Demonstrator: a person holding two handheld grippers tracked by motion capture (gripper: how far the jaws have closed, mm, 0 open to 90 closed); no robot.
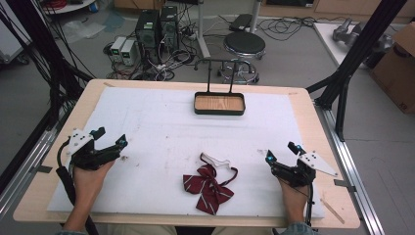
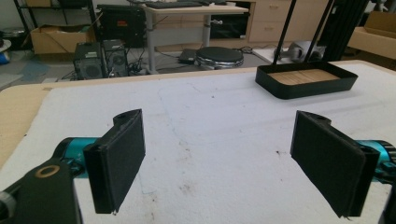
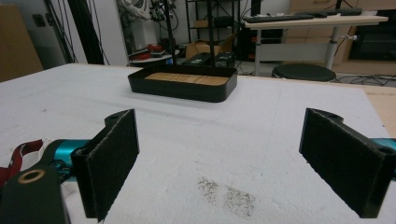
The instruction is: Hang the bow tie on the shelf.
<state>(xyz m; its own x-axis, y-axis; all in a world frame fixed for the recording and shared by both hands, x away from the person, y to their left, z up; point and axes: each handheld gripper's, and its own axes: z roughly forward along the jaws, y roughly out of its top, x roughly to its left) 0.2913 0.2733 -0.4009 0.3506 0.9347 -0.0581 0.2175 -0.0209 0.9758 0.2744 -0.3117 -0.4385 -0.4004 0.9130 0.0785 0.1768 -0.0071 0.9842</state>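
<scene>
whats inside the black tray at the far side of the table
Nothing sits in the black tray: the high view shows its bare wooden floor. In both tool views the near wall hides the front strip of that floor. Two thin black posts rise from its back edge.

Even, bright overhead room light, no hard glare. Soft short shadows under the tray (image 1: pixel 219 104) and bow tie (image 1: pixel 209 185). High view slightly soft, low-res. Gripper views: straight lines bow at edges, near pads (image 2: pixel 116 161) slightly blurred.
</scene>
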